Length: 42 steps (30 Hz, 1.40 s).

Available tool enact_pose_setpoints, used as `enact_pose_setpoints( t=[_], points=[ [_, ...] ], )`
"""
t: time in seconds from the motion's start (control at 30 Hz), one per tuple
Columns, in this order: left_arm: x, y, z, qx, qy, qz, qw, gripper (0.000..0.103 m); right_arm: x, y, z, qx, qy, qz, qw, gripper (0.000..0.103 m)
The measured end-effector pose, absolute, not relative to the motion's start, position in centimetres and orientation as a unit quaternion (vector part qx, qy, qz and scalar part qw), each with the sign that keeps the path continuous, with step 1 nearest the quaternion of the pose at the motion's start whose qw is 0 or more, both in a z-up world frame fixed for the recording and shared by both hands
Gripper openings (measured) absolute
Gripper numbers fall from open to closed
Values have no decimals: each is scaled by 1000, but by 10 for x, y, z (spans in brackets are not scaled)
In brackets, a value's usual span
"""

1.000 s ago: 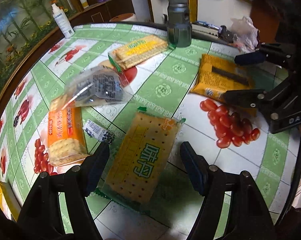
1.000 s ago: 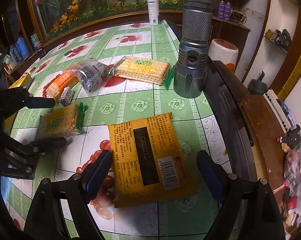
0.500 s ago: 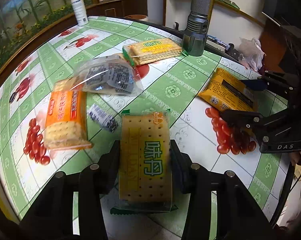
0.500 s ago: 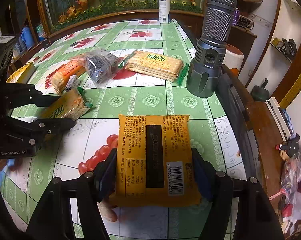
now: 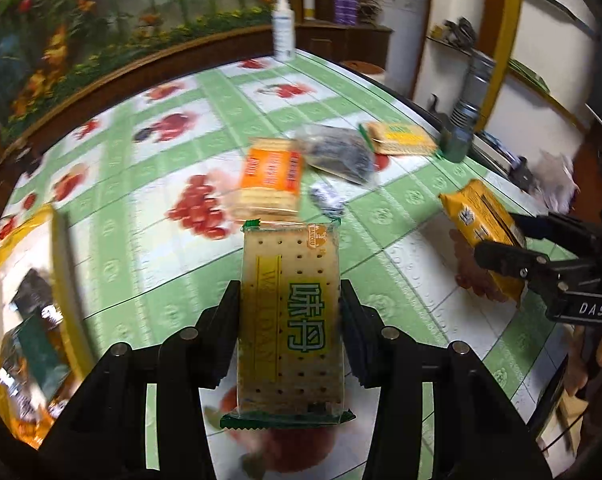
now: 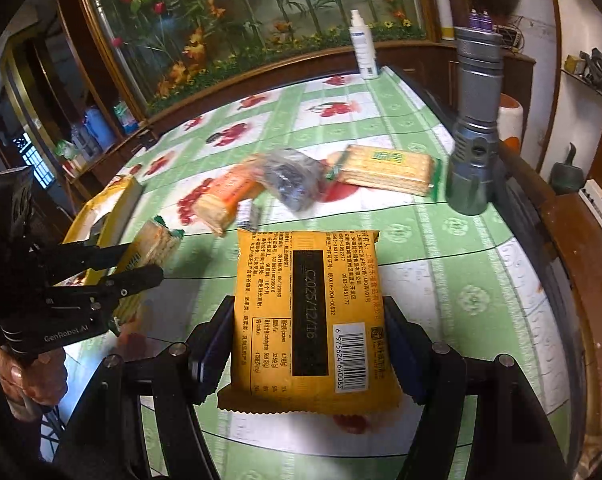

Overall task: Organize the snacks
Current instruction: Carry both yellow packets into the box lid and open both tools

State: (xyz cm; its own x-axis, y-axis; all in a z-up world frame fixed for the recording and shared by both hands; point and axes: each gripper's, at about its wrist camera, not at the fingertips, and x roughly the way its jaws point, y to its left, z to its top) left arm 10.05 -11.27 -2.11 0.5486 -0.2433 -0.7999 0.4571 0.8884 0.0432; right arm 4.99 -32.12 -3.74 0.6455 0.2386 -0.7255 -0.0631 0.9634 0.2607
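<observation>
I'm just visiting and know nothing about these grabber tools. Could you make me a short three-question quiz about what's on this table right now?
1. True or false: both grippers hold a snack pack.
2. Which pack does the right gripper hold: A) yellow pack with barcode, B) orange cracker pack?
3. What tall grey thing stands near the table edge?

Key: 1 true; the left gripper clamps the green-lettered cracker pack. 2 A. 3 the flashlight.

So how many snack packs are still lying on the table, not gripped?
4: orange cracker pack, clear dark-filled bag, small wrapped piece, yellow-label cracker pack by the flashlight. More may be hidden.
</observation>
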Motion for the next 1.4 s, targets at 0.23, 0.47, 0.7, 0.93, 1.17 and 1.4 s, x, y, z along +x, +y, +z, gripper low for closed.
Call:
enact_pose_setpoints(
  t=[0.23,0.47,0.7,0.93,1.17,1.4],
  points=[
    [94,-70,-5,93,411,-141,896,44,53,-283,-32,109,407,127,898,71],
    [89,-32,10,67,386,-88,916,44,60,-246,-18,111,392,168,898,71],
    [83,0,19,41,371,-58,926,44,69,-203,-8,103,387,209,892,71],
    [80,25,28,23,357,-28,934,44,79,-168,2,97,381,243,887,71],
    [79,47,34,15,344,-1,939,44,90,-135,11,92,377,276,879,71],
    [82,69,33,7,342,25,939,44,101,-103,14,90,378,304,870,71]
  ],
)
